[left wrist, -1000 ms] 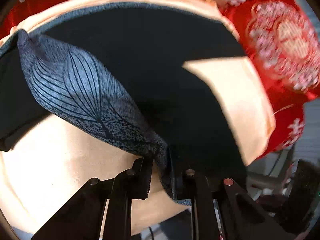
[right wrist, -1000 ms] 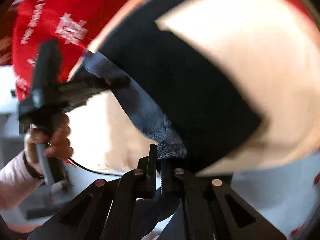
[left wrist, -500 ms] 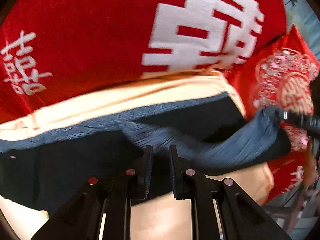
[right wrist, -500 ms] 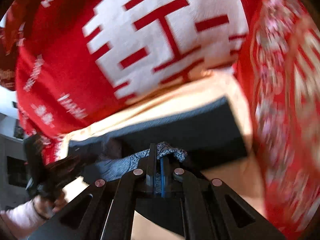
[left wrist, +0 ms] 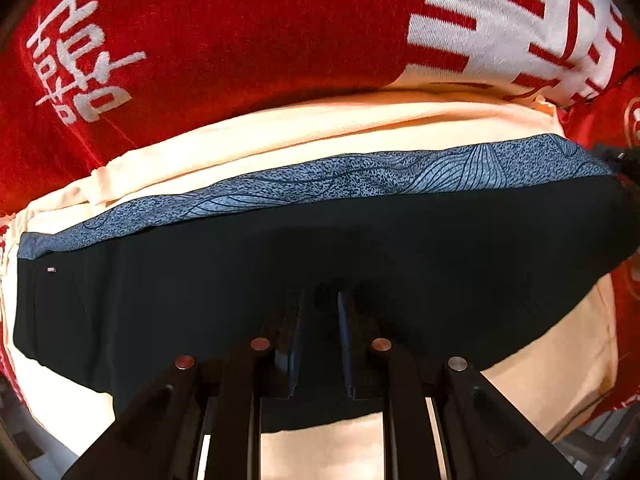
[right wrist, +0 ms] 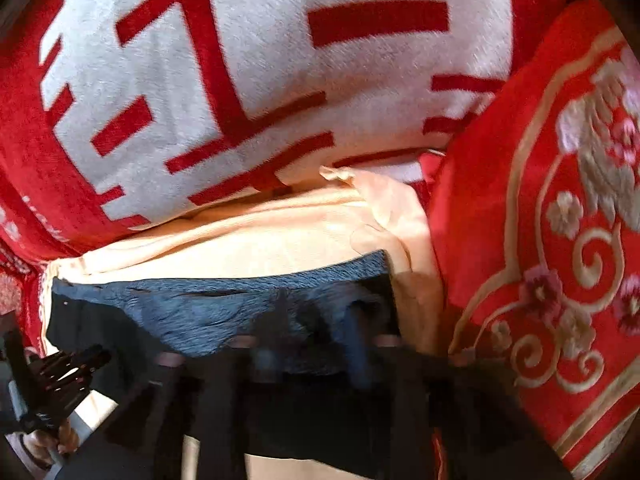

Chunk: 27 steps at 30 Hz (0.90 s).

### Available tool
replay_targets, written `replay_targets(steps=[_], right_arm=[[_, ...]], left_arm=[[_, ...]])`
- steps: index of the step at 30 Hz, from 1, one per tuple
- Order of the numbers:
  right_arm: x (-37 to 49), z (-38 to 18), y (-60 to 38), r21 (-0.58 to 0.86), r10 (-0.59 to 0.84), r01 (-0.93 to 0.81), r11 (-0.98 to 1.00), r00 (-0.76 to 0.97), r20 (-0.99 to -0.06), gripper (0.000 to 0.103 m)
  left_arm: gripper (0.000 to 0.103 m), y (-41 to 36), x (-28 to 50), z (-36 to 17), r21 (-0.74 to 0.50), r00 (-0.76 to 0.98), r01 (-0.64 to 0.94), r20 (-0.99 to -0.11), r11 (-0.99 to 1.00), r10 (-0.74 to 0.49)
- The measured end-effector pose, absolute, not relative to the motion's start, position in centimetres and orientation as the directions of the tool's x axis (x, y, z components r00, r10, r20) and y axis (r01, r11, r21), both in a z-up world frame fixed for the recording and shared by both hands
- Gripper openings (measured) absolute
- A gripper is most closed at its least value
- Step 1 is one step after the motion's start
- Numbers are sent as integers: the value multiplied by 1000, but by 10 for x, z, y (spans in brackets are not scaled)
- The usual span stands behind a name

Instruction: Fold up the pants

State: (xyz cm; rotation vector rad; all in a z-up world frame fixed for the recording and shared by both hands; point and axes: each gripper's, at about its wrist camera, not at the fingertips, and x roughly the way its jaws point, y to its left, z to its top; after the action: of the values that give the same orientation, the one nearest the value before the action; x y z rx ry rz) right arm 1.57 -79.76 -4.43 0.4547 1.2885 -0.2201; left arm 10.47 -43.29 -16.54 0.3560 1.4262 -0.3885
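cream cloth (left wrist: 320, 128) under folded pants (left wrist: 280, 260), right hand-held gripper (right wrist: 316, 328) just opening.

I see a cream cloth (left wrist: 280, 132) spread flat, its far edge meeting a red blanket (left wrist: 240, 32) with big white characters. To the right lies a red cushion (right wrist: 540, 200) with floral embroidery.
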Motion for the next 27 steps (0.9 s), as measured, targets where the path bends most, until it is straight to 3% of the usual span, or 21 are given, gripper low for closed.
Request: replay_targets(steps=[1, 2, 3, 4, 5, 9, 13, 17, 23, 27], right_arm=[[15, -40, -797, 196, 81, 404, 894, 284, -955, 68], [14, -35, -796, 179, 55, 407, 896, 298, -953, 73], [12, -31, -797, 178, 46, 411, 894, 311, -949, 75], [11, -29, -798, 196, 63, 419, 887, 312, -948, 75], [10, -31, -800, 209, 76, 431, 878, 305, -949, 75], [-10, -21, -785, 197, 57, 425, 883, 320, -946, 74], [-10, -24, -774, 58, -56, 388, 920, 277, -959, 62], [13, -50, -800, 127, 30, 447, 886, 218, -975, 62], [34, -53, -751, 199, 180, 91, 976, 184, -966, 62], [59, -64, -730, 226, 226, -24, 974, 180, -957, 62]], left_arm=[[18, -435, 104, -168, 18, 107, 465, -994, 885, -35], [30, -438, 104, -170, 26, 106, 465, -994, 885, -26], [46, -439, 104, -173, 28, 103, 462, -994, 887, -22], [78, -441, 103, -173, 35, 116, 452, -993, 891, -20], [82, -440, 103, -171, 46, 144, 440, -989, 897, -20], [82, -442, 104, -169, 53, 156, 427, -988, 903, -16], [82, -447, 108, -168, 82, 174, 432, -985, 898, 7], [82, -445, 113, -171, 89, 169, 413, -985, 906, 20], [83, -442, 106, -174, 93, 174, 430, -985, 898, 18], [83, -444, 102, -182, 90, 155, 427, -988, 900, 26]])
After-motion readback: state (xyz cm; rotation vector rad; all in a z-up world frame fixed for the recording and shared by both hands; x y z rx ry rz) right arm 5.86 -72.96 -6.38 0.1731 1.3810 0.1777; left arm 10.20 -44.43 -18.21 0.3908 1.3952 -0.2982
